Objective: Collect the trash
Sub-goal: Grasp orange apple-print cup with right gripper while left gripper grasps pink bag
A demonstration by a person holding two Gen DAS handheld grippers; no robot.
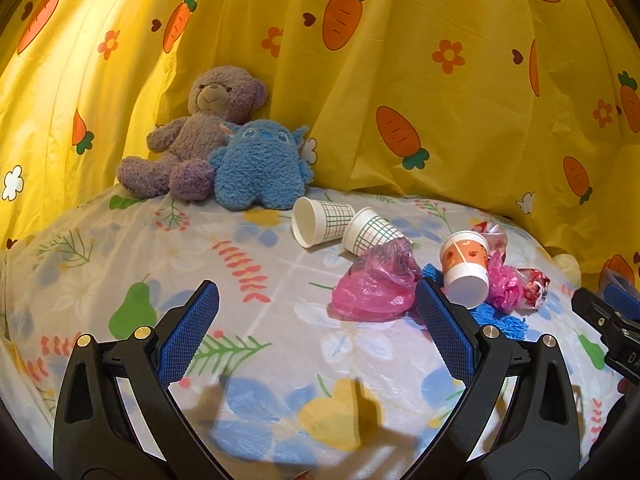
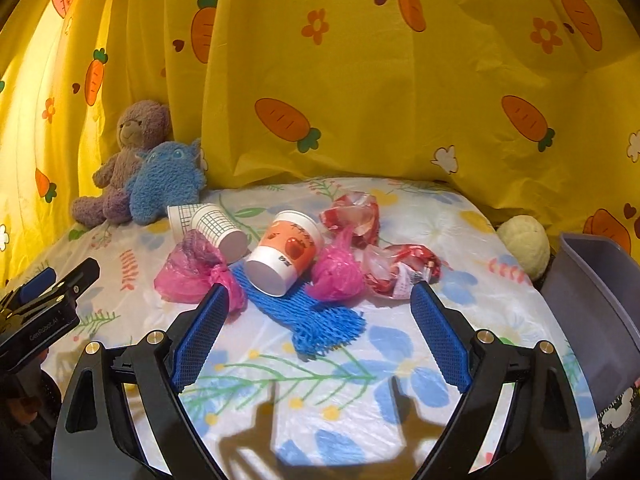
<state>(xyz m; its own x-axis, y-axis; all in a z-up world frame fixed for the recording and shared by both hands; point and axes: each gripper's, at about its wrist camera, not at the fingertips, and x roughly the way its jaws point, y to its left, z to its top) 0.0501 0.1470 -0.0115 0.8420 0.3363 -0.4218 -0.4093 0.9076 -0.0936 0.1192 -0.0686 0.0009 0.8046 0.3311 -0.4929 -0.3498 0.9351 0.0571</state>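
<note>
Left hand-held gripper (image 1: 318, 300) hovers spread and empty over the bed (image 2: 440, 216); right hand-held gripper (image 2: 320, 304) likewise. Trash lies ahead, left to right: checked cups (image 2: 208, 222), pink bag (image 2: 188, 272), orange cup (image 2: 286, 254), red wrappers (image 2: 400, 266).

Trash clustered mid-bed: two green-grid paper cups (image 2: 208, 224) on their sides, orange apple-print cup (image 2: 286, 254) tipped over on blue foam net (image 2: 316, 316). Two crumpled pink bags (image 2: 192, 272) flank it. Red-white wrappers (image 2: 400, 268) lie just right.
</note>
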